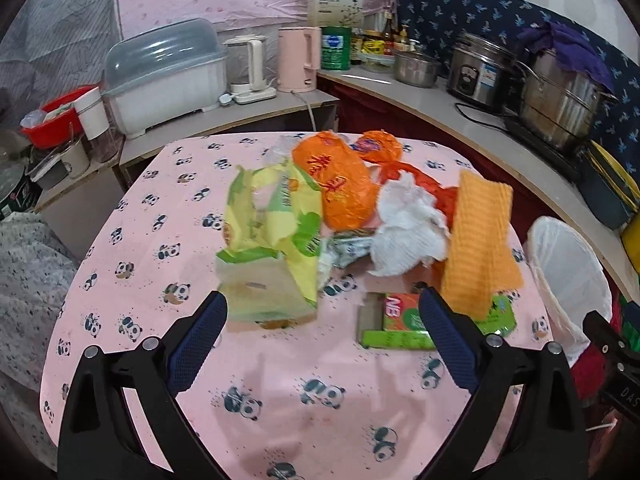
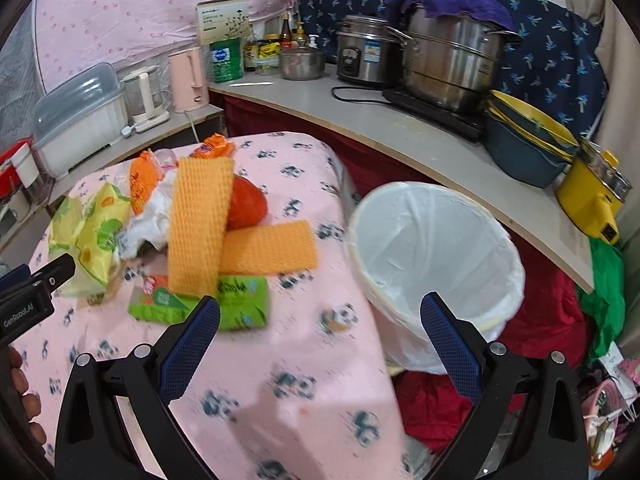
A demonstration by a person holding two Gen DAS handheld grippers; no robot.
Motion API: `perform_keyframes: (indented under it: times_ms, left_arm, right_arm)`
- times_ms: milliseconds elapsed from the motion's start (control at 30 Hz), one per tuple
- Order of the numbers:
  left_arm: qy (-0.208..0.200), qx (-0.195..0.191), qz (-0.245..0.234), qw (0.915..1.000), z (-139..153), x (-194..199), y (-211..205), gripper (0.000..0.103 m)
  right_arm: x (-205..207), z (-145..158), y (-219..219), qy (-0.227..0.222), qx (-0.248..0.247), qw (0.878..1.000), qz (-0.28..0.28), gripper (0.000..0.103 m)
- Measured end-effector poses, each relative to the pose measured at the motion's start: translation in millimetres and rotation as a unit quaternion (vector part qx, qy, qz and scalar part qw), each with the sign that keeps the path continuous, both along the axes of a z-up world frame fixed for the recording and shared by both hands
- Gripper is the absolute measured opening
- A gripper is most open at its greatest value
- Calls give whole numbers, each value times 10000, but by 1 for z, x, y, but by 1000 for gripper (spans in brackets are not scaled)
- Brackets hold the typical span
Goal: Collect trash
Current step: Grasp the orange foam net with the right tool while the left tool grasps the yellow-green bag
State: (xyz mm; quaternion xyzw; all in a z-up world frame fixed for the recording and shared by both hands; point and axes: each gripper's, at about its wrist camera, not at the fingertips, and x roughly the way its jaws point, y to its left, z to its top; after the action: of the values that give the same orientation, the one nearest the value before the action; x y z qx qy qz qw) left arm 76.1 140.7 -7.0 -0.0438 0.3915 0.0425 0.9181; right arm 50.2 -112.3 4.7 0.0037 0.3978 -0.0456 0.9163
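A heap of trash lies on the pink panda tablecloth (image 1: 280,400): a yellow-green wrapper (image 1: 268,236), an orange bag (image 1: 340,180), crumpled white tissue (image 1: 408,228), an orange waffle cloth (image 1: 480,244) and a green box (image 1: 404,322). My left gripper (image 1: 322,316) hangs open just short of the heap, nothing between its fingers. My right gripper (image 2: 320,320) is open too, over the table's right edge, empty. A white-lined trash bin (image 2: 436,268) stands beside the table, its mouth tilted toward me. The green box (image 2: 208,300) and two orange cloths (image 2: 200,220) show in the right wrist view.
A curved counter (image 2: 380,124) behind the table carries steel pots (image 2: 452,68), a rice cooker (image 2: 364,56), kettles (image 1: 298,58) and a dish box (image 1: 164,76). Red and green fabric (image 2: 540,320) lies under the counter by the bin. A hand (image 2: 24,404) shows at the left edge.
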Motion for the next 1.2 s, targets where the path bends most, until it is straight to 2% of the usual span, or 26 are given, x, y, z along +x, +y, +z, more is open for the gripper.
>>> perform_keyframes:
  times_ms: [167, 400, 433, 533, 600, 667, 733, 800, 833, 900, 1000, 1200]
  left_arm:
    - [61, -218, 349, 9991, -6, 29, 42, 94]
    - [330, -359, 275, 9984, -31, 65, 62, 93]
    - [352, -360, 253, 9984, -34, 68, 63, 92]
    - [466, -425, 139, 9979, -43, 76, 63, 78]
    - [581, -504, 70, 9970, -49, 80, 64, 60]
    - [642, -571, 38, 9963, -53, 81, 65, 47]
    - [644, -593, 50, 9961, -54, 80, 67, 43]
    - [585, -579, 68, 9966, -53, 77, 67, 39]
    - [547, -563, 72, 9969, -51, 75, 68, 38]
    - [474, -531, 87, 9974, -47, 71, 67, 35]
    - [348, -493, 97, 9981, -38, 65, 66, 34]
    - [24, -516, 56, 9986, -10, 52, 61, 33]
  right_arm:
    - [37, -9, 26, 57, 210, 9994, 259, 96]
    - [79, -30, 57, 270, 503, 9971, 511, 91]
    - [85, -33, 60, 308, 500, 9968, 533, 90]
    - [98, -44, 64, 453, 590, 9957, 552, 86]
    - [103, -49, 65, 545, 675, 9947, 560, 80]
    - [107, -54, 68, 612, 707, 9939, 583, 74]
    - [109, -58, 71, 673, 777, 9925, 655, 62]
    - [109, -60, 75, 729, 799, 9914, 737, 40]
    - [108, -61, 77, 743, 813, 9908, 783, 34]
    - [105, -60, 81, 746, 855, 9900, 840, 16]
    - [99, -53, 82, 634, 892, 9901, 879, 12]
    - [83, -28, 67, 271, 930, 9925, 751, 12]
